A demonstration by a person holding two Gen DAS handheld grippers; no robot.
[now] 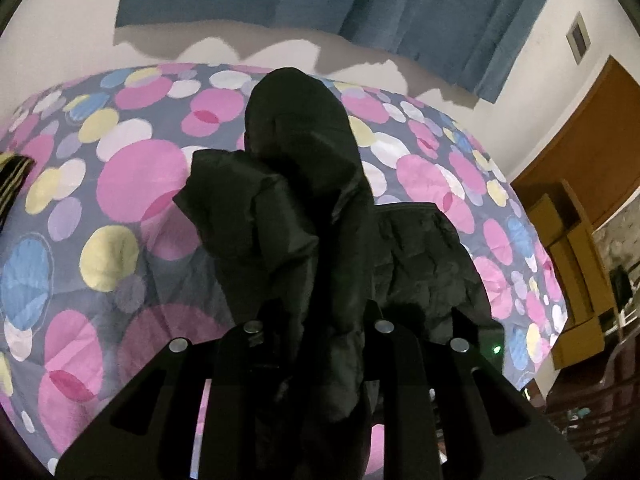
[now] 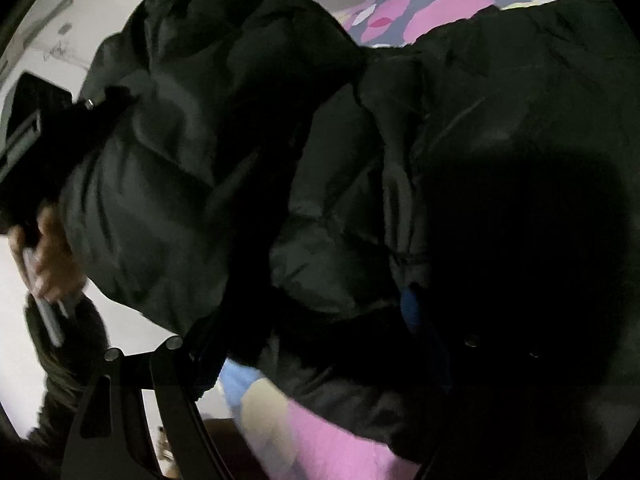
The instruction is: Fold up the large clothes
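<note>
A black padded jacket (image 1: 304, 184) hangs bunched above a bed with a polka-dot cover (image 1: 132, 184). My left gripper (image 1: 316, 320) is shut on a fold of the jacket and holds it up; the fabric runs down between its fingers and hides the tips. In the right wrist view the jacket (image 2: 224, 168) fills nearly the whole frame, close to the lens. My right gripper (image 2: 320, 360) is buried in the fabric; only its left arm shows, and the jaws are hidden. The left gripper (image 2: 36, 128) and the hand holding it show at the far left.
The polka-dot cover (image 2: 440, 12) also shows behind the jacket. Blue curtains (image 1: 360, 4) hang on the white wall behind the bed. A brown door (image 1: 592, 136) and wooden furniture (image 1: 572, 264) stand to the right. A striped yellow-black item (image 1: 12, 176) lies at the bed's left edge.
</note>
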